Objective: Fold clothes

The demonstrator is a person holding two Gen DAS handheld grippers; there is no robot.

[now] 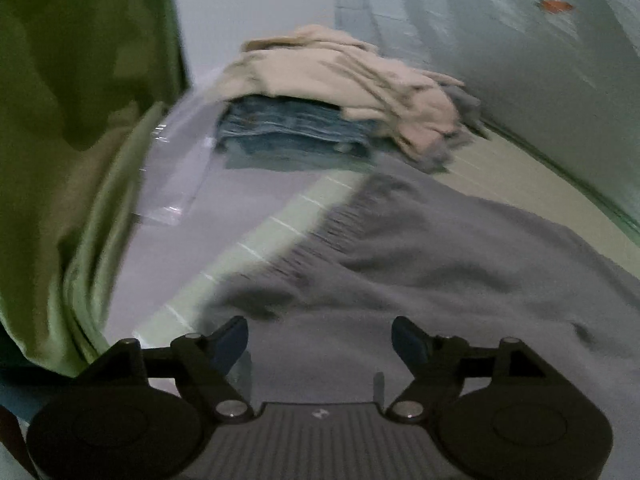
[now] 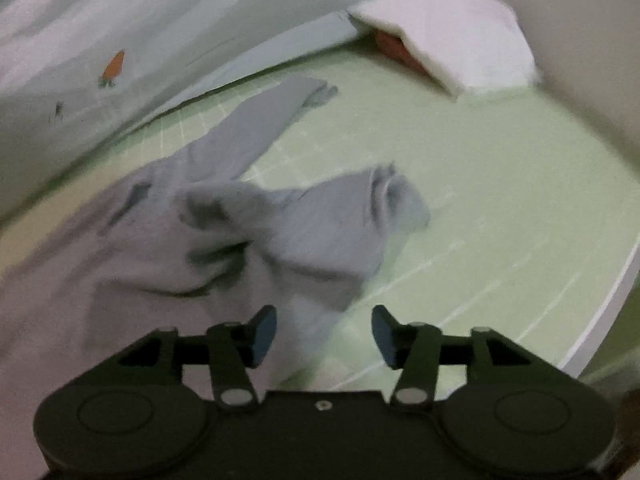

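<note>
A hanging green fabric curtain (image 1: 60, 152) fills the left edge of the left wrist view, to the left of the grey knitted sweater (image 1: 440, 272), which lies spread on the pale green gridded sheet (image 1: 280, 216). Beyond the sweater's ribbed hem sits a folded stack of blue denim jeans (image 1: 292, 128) with a crumpled beige garment (image 1: 340, 76) on top of it. To the right of the sweater rises a pale quilt with a small orange carrot motif (image 1: 554, 5). The left gripper (image 1: 320, 338) hovers over the sweater's body, its jaws standing wide apart with nothing between the blue pads.

In the right wrist view the same quilt (image 2: 120, 20) lies left of the sweater (image 2: 160, 240), whose two sleeves stretch away across the green sheet (image 2: 500, 200), one long and flat, the other bunched at its cuff. Far beyond the sweater, to the right, a white pillow (image 2: 460, 40) rests at the head of the bed. The right gripper (image 2: 324, 330) is poised at the sweater's near edge, jaws parted and empty, the cloth lying below them rather than pinched.
</note>
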